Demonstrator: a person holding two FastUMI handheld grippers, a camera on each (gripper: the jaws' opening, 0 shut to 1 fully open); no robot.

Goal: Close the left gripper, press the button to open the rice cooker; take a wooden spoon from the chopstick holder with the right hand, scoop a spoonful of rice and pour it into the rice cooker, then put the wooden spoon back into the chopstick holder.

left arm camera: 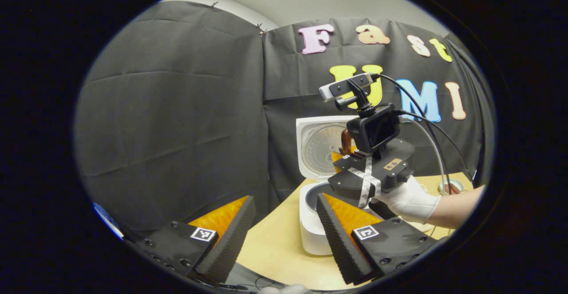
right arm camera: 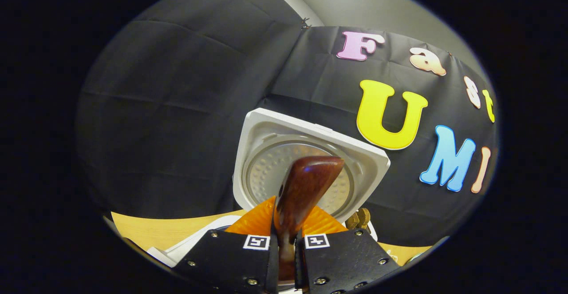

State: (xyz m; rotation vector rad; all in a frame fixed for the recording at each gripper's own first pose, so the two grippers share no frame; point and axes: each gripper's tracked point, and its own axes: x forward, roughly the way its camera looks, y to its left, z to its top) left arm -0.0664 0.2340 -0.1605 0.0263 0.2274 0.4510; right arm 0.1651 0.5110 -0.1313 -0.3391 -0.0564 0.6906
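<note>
Here the right tongs (right arm camera: 286, 245) are clamped on the stiff, light, glossy wooden spoon (right arm camera: 306, 187) at lower centre; left tongs (left arm camera: 284, 236) stand apart, empty.

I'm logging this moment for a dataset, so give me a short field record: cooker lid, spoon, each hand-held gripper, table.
rice cooker: on the table, lid up
wooden spoon: clamped in the right hand-held gripper, over the cooker
left hand-held gripper: open, empty, near the cooker
gloved hand: holds the right hand-held gripper
table: light wood
</note>
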